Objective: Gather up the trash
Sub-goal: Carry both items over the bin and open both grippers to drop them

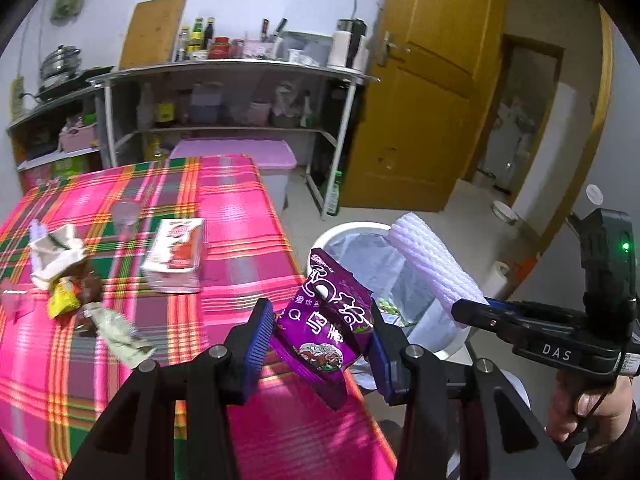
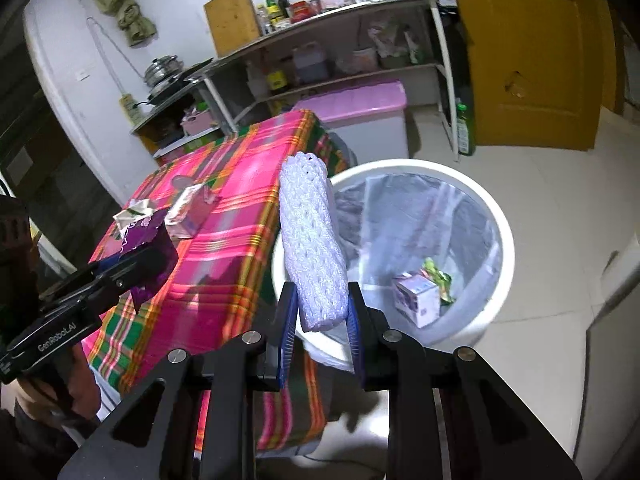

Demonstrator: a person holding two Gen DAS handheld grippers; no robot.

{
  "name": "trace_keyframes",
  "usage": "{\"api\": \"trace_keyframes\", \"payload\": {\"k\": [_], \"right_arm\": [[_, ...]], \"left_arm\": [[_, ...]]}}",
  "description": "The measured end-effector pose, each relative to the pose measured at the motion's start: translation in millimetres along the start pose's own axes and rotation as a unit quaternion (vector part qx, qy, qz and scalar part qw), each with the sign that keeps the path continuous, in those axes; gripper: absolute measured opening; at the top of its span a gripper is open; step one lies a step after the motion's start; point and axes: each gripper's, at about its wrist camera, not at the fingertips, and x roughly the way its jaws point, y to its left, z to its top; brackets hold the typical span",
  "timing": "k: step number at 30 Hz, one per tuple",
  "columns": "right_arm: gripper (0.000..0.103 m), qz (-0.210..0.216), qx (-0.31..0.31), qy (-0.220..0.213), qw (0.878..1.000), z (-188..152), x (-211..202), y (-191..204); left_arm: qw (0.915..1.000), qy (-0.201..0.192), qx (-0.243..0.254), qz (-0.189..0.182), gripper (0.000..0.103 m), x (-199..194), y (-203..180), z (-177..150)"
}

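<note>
My left gripper (image 1: 320, 340) is shut on a purple snack wrapper (image 1: 328, 320) at the right edge of the plaid table (image 1: 240, 208), beside the white trash bin (image 1: 340, 232). My right gripper (image 2: 322, 320) is shut on a white foam net sleeve (image 2: 312, 240) and holds it upright over the near rim of the bin (image 2: 500, 240). The bin holds a small carton (image 2: 416, 296) and a green wrapper (image 2: 438, 276). The sleeve (image 1: 432, 264) and right gripper (image 1: 472, 308) also show in the left wrist view, and the left gripper (image 2: 132, 268) in the right wrist view.
On the table lie a red and white carton (image 1: 176, 256), a crumpled paper (image 1: 56, 256), a yellow wrapper (image 1: 64, 300), a pale wrapper (image 1: 120, 332) and a clear cup (image 1: 126, 216). A metal shelf (image 1: 224, 76), a pink-lidded box (image 1: 240, 156) and a yellow door (image 1: 428, 92) stand behind.
</note>
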Motion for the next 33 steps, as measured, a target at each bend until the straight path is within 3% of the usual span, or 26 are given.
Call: {"api": "trace_keyframes", "payload": {"k": [22, 29, 33], "right_arm": [[0.027, -0.036, 0.039, 0.053, 0.997, -8.0, 35.7, -52.3], [0.040, -0.036, 0.036, 0.054, 0.997, -8.9, 38.4, -54.5], [0.040, -0.037, 0.037, 0.053, 0.997, -9.5, 37.6, -55.6]], "left_arm": [[0.9949, 0.078, 0.046, -0.045, 0.046, 99.5, -48.5, 10.5], [0.9927, 0.102, 0.042, -0.049, 0.050, 119.1, -52.2, 8.4], [0.9924, 0.106, 0.038, -0.048, 0.052, 123.0, -50.3, 8.0]]}}
